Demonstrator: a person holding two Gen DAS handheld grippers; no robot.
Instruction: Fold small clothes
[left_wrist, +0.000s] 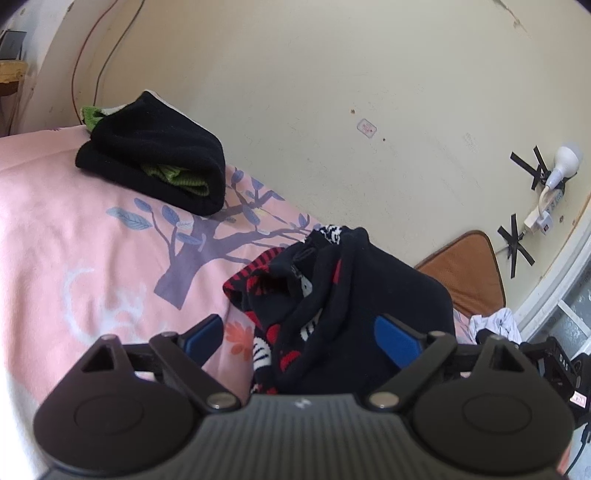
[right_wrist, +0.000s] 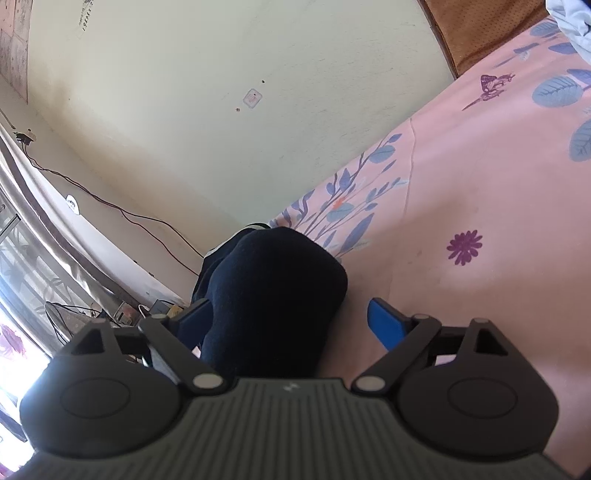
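Note:
A dark navy garment with red and white patterns (left_wrist: 332, 295) lies bunched on the pink floral bedsheet (left_wrist: 74, 229) by the wall. My left gripper (left_wrist: 303, 339) is open, its blue pads on either side of the garment's near part. In the right wrist view the same dark garment (right_wrist: 273, 295) fills the space between the open right gripper (right_wrist: 288, 325) fingers. Its blue pads (right_wrist: 388, 325) stand wide apart and do not pinch the cloth. A folded black garment with green inside (left_wrist: 155, 162) lies further back on the bed.
A cream wall (left_wrist: 332, 92) runs along the bed's far side, with a taped power plug (left_wrist: 546, 192). A brown cushion (left_wrist: 469, 273) and white cloth (left_wrist: 495, 325) lie at the right. Cables and a window (right_wrist: 22, 258) show left in the right wrist view.

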